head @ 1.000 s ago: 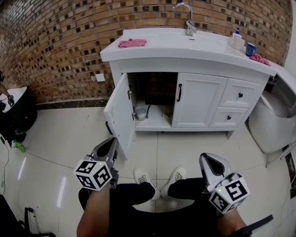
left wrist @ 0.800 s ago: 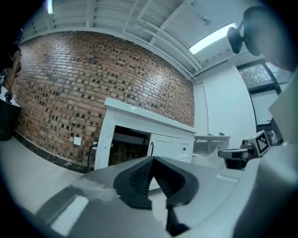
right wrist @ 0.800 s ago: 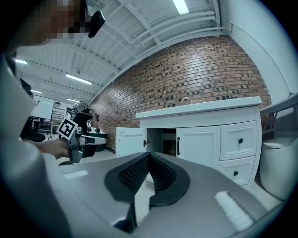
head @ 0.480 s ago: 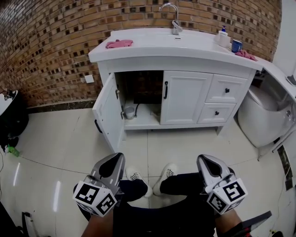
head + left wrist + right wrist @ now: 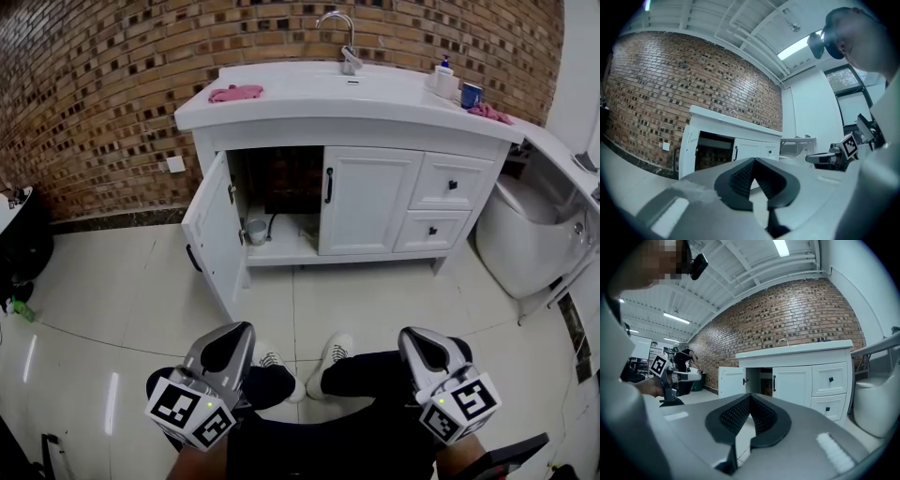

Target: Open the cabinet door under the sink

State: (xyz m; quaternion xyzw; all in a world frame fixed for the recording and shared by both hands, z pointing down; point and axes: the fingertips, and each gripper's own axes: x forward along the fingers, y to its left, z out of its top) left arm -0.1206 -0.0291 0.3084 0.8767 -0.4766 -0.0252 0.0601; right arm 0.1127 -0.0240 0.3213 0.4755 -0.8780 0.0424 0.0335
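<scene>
Low in the head view, over the person's dark-trousered legs, the left gripper [image 5: 239, 330] and the right gripper [image 5: 409, 336] point toward the vanity. Each has its jaws pressed together on nothing. Past the white shoes [image 5: 333, 352] and a stretch of tile floor [image 5: 122, 281], well apart from both grippers, the cabinet door [image 5: 211, 234] under the sink [image 5: 375, 89] stands swung wide to the left. A pink cloth [image 5: 236, 93] lies on the countertop before the brick wall [image 5: 94, 84].

Cabinet interior [image 5: 281, 202], far ahead of the left gripper [image 5: 234, 330]: contents too small and dark to identify. White fixture [image 5: 525, 239], beyond the right gripper [image 5: 414, 336]: cut by right edge. Dark object [image 5: 19, 248], left of left gripper: cut by left edge.
</scene>
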